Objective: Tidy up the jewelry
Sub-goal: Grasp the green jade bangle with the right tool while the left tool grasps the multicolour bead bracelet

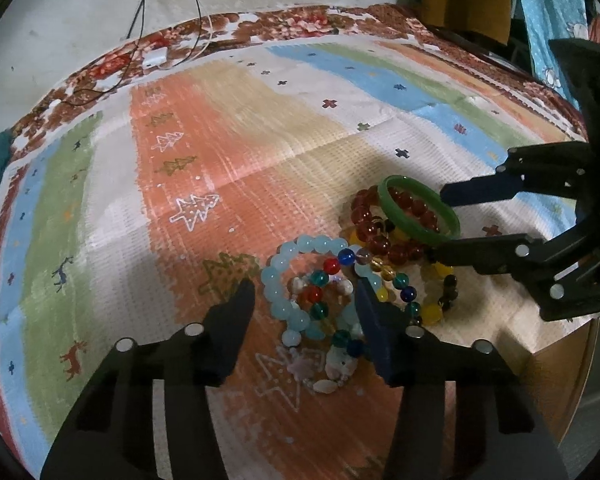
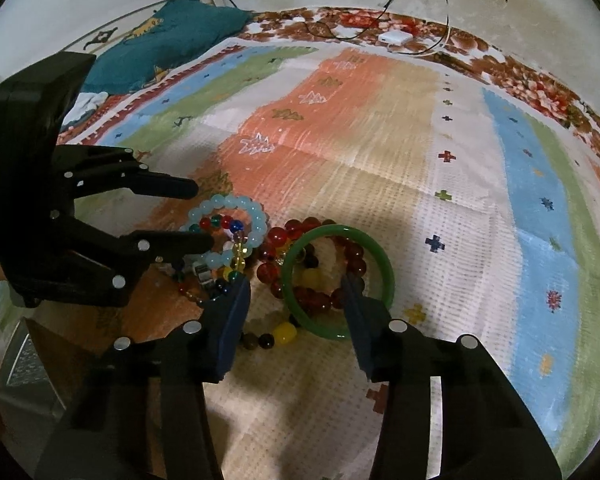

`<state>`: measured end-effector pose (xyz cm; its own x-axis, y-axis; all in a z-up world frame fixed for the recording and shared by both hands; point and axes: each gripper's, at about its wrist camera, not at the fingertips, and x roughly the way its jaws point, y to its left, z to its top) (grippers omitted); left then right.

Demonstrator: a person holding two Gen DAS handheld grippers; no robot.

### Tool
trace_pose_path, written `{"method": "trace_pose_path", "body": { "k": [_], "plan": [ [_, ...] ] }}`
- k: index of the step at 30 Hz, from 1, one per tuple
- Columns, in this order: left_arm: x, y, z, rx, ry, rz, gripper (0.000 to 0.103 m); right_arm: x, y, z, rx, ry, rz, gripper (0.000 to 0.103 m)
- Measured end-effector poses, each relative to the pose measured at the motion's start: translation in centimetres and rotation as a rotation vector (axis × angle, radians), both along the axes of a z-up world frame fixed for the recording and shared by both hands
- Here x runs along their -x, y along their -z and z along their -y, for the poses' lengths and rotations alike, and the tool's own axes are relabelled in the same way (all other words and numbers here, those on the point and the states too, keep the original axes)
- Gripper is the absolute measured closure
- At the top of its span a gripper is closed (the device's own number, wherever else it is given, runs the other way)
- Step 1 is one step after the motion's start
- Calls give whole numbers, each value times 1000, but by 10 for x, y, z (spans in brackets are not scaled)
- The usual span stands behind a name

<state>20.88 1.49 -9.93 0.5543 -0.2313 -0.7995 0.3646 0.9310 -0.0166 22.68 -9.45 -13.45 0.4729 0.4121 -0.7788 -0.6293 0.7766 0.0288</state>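
Note:
A pile of bracelets lies on a striped cloth (image 1: 228, 152). A pale blue bead bracelet (image 1: 276, 280) and a multicoloured bead bracelet (image 1: 332, 266) lie between the fingers of my open left gripper (image 1: 306, 292). A shell bracelet (image 1: 328, 368) lies just below. A green bangle (image 2: 384, 264) rests on a dark red bead bracelet (image 2: 276, 236). My right gripper (image 2: 296, 284) is open, one finger inside the bangle, the other outside its left rim. A yellow and dark bead bracelet (image 2: 286, 334) lies under it. The right gripper also shows in the left wrist view (image 1: 444, 224).
The cloth covers a bed with a floral border (image 2: 520, 80). A white charger and cables (image 2: 396, 38) lie at the far edge by the wall. A teal pillow (image 2: 168, 36) lies at the far left. A box corner (image 1: 560, 364) sits by the pile.

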Motion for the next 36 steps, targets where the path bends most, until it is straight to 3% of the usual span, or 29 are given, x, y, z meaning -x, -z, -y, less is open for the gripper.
{"method": "trace_pose_path", "body": {
  "k": [8,13,21,23,25,36],
  "plan": [
    [-3,2,4,-2,41,13,63,-5,9,-6,1,-16,-24,61],
    [-3,1,3,-12,44,31,77,-8,12,-6,3,-5,-26,72],
    [1,1,8,-24,88,36,77,-8,13,-10,17,-16,-28,84],
    [2,5,12,-35,102,26,81,-8,13,-10,15,-13,-32,85],
    [1,6,12,-36,96,21,88,-8,14,-10,8,-10,-41,93],
    [4,3,7,-4,69,29,94,-10,13,-7,9,3,-48,95]
  ]
}}
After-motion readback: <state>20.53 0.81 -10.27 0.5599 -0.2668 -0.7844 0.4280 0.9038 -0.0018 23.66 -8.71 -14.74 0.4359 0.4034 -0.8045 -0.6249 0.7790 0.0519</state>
